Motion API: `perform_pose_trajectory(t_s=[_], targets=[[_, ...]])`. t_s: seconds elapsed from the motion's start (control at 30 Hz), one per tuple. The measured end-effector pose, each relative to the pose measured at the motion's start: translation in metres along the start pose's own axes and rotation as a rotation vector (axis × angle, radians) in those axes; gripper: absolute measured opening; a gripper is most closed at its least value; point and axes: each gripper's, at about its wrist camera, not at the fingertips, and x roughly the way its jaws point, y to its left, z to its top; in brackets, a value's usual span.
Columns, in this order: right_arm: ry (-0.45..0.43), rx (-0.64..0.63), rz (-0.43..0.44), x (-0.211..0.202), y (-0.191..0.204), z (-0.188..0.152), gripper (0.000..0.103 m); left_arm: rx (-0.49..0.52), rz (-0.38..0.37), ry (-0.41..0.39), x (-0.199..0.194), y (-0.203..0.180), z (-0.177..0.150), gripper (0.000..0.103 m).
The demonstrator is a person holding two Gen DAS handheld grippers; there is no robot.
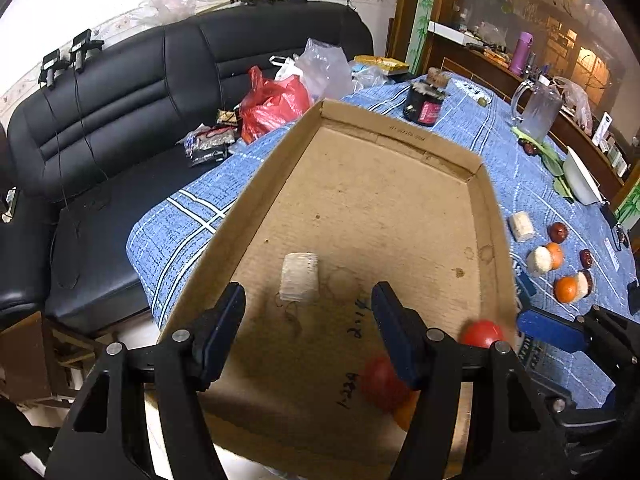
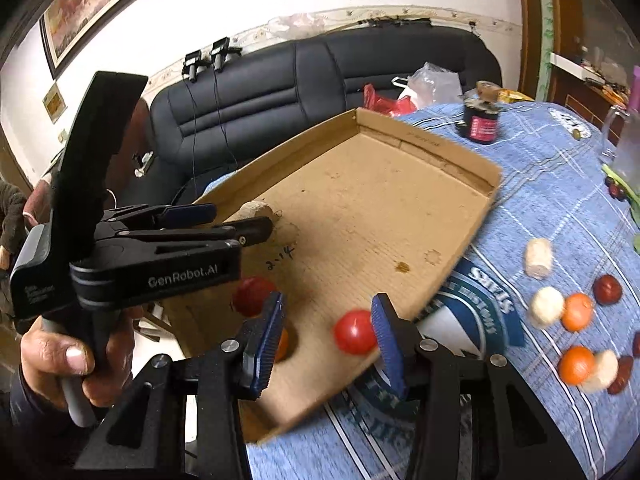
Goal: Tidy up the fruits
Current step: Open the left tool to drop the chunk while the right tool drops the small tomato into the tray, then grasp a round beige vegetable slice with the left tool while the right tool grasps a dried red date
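Both grippers, left (image 1: 308,320) and right (image 2: 328,336), are gaping wide, gripping nothing, while red tomatoes (image 2: 354,333) are sitting near the cardboard tray's (image 1: 400,136) near edge.

A home living room: black leather sofa (image 1: 120,120), framed painting (image 2: 92,4), blue-clothed table (image 1: 520,184), wooden display cabinet (image 1: 540,20)

The cardboard tray (image 1: 400,208) is looking matt and stained, the sofa (image 1: 132,92) is shining like glossy leather, and the tablecloth (image 1: 516,168) is probably woven cloth.
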Motion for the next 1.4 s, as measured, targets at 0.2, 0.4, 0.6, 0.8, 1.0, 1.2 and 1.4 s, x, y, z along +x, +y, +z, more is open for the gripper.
perform_pose_trajectory(t_s=[0.2,0.4,0.6,0.8,1.0,1.2,1.4], targets=[[-0.029,0.056,-0.021,-0.028,-0.019,-0.019,0.046,0.047,0.009,-0.042,-0.015,-0.02,-0.004,0.065],[-0.036,0.11,-0.052,-0.05,-0.039,-0.04,0.052,0.094,-0.012,-0.084,-0.029,-0.048,-0.012,0.082],[-0.056,0.17,-0.086,-0.076,-0.063,-0.066,0.054,0.121,-0.043,-0.094,-0.036,-0.072,-0.02,0.082],[-0.079,0.229,-0.135,-0.102,-0.091,-0.088,0.058,0.177,-0.074,-0.107,-0.044,-0.101,-0.029,0.082],[-0.088,0.301,-0.17,-0.12,-0.122,-0.107,0.061,0.227,-0.102,-0.091,-0.047,-0.128,-0.034,0.082],[-0.098,0.339,-0.2,-0.132,-0.14,-0.121,0.061,0.247,-0.165,-0.056,-0.046,-0.149,-0.039,0.082],[-0.105,0.354,-0.226,-0.138,-0.15,-0.128,0.061,0.27,-0.187,-0.049,-0.047,-0.163,-0.04,0.082]])
